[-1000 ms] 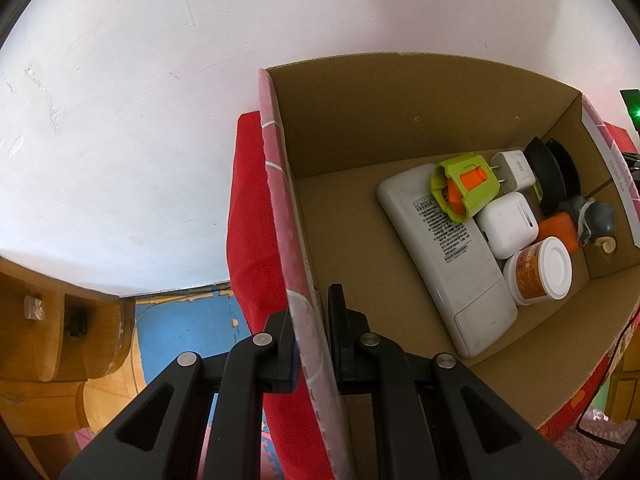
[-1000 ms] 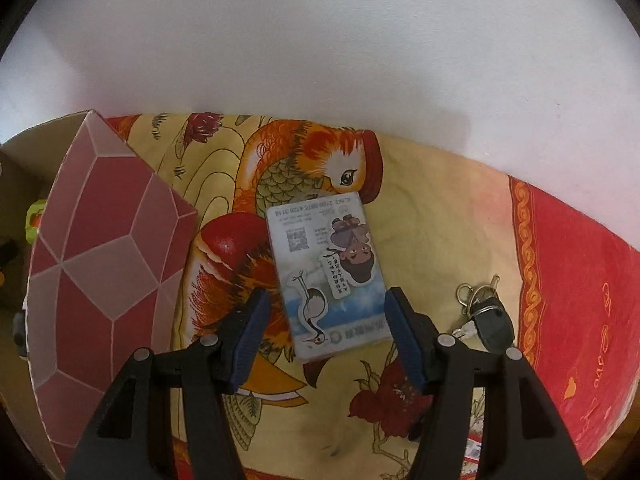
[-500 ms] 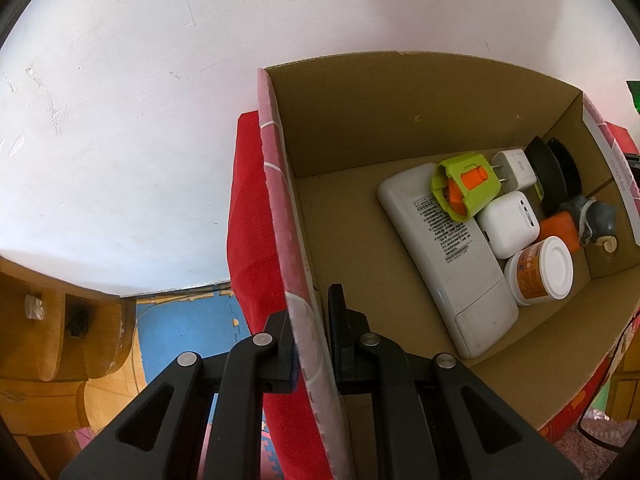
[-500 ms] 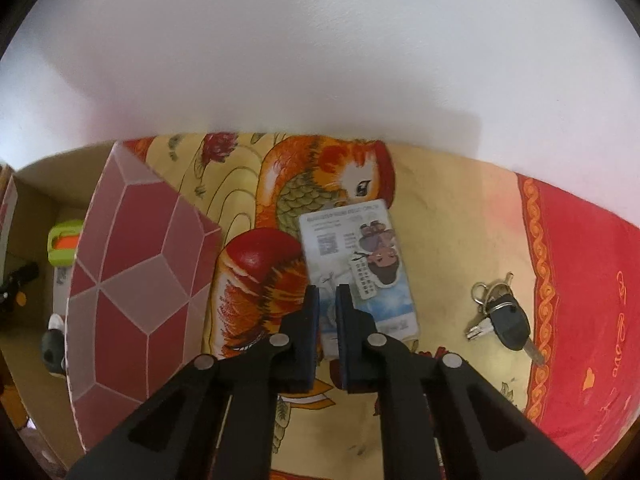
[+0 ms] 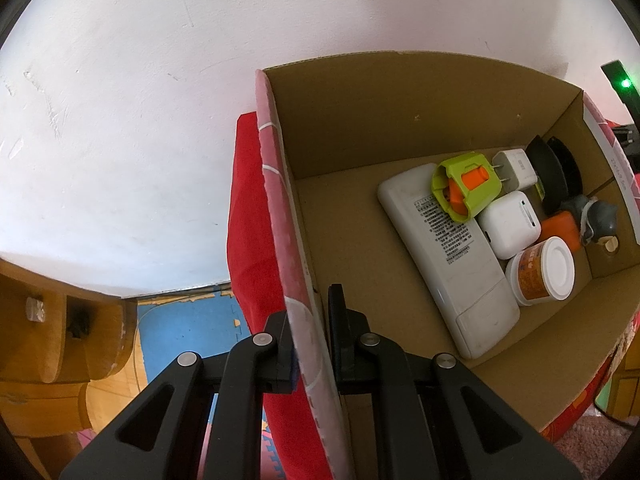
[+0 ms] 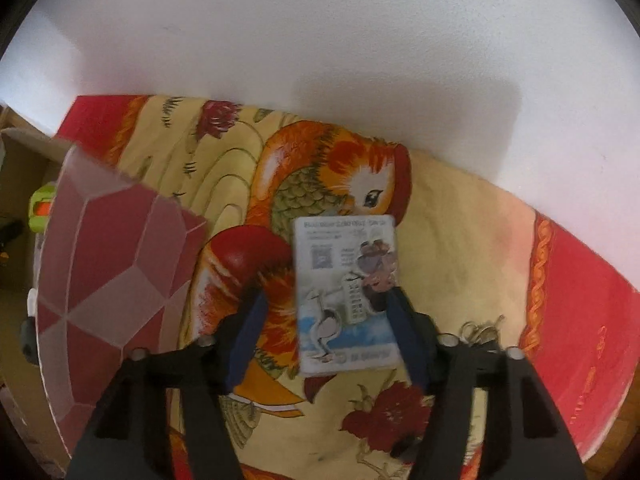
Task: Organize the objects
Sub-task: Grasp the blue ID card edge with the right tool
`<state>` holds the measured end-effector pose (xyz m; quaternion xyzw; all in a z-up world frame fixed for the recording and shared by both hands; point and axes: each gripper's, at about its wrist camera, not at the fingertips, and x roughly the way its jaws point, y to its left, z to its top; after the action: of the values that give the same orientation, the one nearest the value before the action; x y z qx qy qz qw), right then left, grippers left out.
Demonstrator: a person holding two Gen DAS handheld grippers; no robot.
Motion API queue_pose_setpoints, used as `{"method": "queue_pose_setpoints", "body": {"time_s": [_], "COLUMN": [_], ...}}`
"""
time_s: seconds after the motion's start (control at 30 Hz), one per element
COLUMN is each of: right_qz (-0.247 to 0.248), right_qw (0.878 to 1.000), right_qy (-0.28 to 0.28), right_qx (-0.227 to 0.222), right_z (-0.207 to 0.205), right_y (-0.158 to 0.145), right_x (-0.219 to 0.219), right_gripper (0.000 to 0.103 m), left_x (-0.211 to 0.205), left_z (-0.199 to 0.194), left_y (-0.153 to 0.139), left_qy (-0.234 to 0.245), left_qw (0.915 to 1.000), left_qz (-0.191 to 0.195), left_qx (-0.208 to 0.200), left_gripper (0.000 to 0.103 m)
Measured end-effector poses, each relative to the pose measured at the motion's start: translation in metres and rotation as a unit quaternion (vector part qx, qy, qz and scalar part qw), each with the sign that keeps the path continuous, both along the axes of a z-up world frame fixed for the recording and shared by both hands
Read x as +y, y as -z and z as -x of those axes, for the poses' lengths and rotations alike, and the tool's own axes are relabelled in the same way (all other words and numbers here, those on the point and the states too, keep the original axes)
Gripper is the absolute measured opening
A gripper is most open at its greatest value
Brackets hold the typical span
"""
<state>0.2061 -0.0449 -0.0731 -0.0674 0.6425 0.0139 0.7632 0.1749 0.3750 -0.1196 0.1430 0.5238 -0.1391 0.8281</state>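
While the left gripper (image 5: 310, 344) pinches the near wall of the cardboard box (image 5: 280, 208), its jaws pressed together on the flap, the left wrist view shows the box steadied on the red cloth (image 5: 248, 240). Inside lie a white remote (image 5: 448, 264), a green-and-orange gadget (image 5: 466, 186), a white case (image 5: 508, 224) and a small jar (image 5: 542, 270).

Turning to the right wrist view, a printed card pack (image 6: 346, 294) lies flat on the fish-patterned cloth (image 6: 240, 184), with keys (image 6: 480, 330) just beside. It looks light, thin and probably slick, best taken across its long edges. The right gripper (image 6: 326, 336) stands spread, having just been opening; its fingers straddle the pack, the right one touching or nearly so, though blur leaves contact uncertain.
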Motion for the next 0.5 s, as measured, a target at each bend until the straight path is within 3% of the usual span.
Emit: {"method": "queue_pose_setpoints", "body": {"time_s": [0.13, 0.27, 0.33, 0.5], "right_qz": [-0.004, -0.042, -0.062, -0.054], "right_qw": [1.000, 0.999, 0.997, 0.996], "right_qy": [-0.014, 0.016, 0.033, 0.059], "right_qx": [0.006, -0.013, -0.022, -0.042], "right_z": [-0.009, -0.004, -0.005, 0.003], "right_y": [-0.001, -0.010, -0.017, -0.026], "right_x": [0.005, -0.001, -0.011, -0.031], "right_gripper": [0.029, 0.017, 0.014, 0.012], "left_x": [0.000, -0.001, -0.001, -0.001], "left_z": [0.000, 0.000, 0.000, -0.001], "left_y": [0.000, 0.000, 0.000, 0.000], "left_qy": [-0.001, -0.001, -0.001, 0.000], "left_qw": [1.0000, 1.0000, 1.0000, 1.0000], "left_qz": [0.000, 0.000, 0.000, 0.000], "left_qx": [0.000, 0.000, 0.000, 0.000], "left_gripper": [0.011, 0.011, 0.011, 0.011]}}
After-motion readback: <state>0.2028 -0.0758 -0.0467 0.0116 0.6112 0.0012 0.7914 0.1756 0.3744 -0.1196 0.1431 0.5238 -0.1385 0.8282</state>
